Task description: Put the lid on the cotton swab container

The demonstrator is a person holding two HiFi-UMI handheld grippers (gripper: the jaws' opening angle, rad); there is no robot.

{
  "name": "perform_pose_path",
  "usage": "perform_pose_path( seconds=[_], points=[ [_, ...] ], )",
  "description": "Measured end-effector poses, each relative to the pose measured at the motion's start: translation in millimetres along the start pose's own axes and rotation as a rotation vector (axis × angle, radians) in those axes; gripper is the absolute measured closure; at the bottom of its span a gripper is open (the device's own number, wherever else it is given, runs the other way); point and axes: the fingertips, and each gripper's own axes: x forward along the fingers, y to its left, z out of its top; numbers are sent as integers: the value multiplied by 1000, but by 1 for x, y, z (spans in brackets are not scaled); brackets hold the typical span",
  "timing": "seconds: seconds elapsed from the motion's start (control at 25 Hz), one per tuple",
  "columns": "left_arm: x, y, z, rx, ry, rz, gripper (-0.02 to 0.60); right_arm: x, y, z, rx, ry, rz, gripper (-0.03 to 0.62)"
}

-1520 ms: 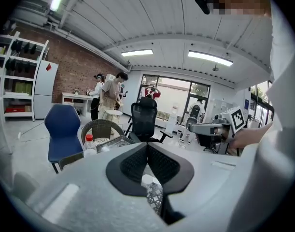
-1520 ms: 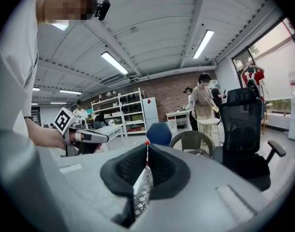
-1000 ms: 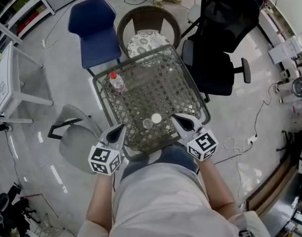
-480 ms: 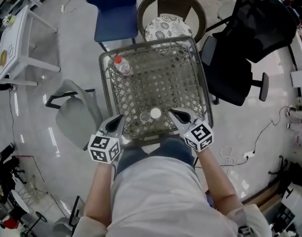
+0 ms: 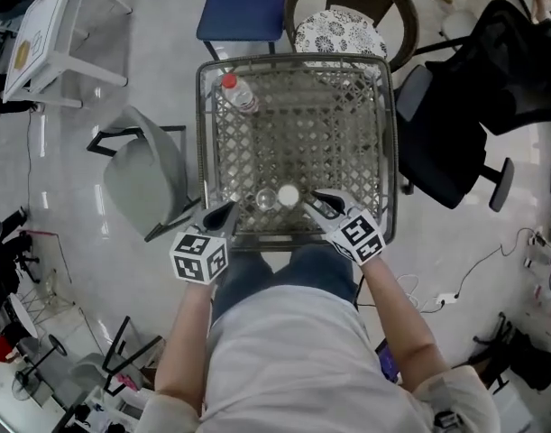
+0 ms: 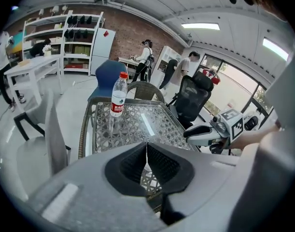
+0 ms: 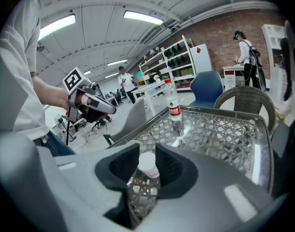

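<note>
On the glass-topped wicker table (image 5: 347, 124), near its front edge, a white round cotton swab container (image 5: 288, 195) stands beside a clear round piece (image 5: 267, 200) that looks like its lid. My left gripper (image 5: 223, 215) hovers at the front edge just left of the clear piece, shut and holding nothing; its jaws meet in the left gripper view (image 6: 147, 151). My right gripper (image 5: 320, 203) is just right of the container, and its jaws have just been opening. The container (image 7: 148, 164) shows through their gap (image 7: 148, 159), ahead of the pads, untouched.
A water bottle (image 5: 242, 97) with a red cap stands at the table's far left corner (image 6: 118, 98) (image 7: 174, 111). Around the table are a grey chair (image 5: 149, 183), a blue chair (image 5: 243, 7), a wicker chair (image 5: 347, 16) and a black office chair (image 5: 455, 142). People stand far off.
Both grippers have come down and closer to the table's front edge, flanking the two round pieces. The right gripper's jaws have parted. The left stays shut.
</note>
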Motion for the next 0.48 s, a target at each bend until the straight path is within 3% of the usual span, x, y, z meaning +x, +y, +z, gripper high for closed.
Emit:
perform_pose_path(
  seconds=[0.48],
  points=[
    [45, 0, -49, -141, 88, 48, 571, 42, -14, -61, -73, 140, 136, 411]
  ],
)
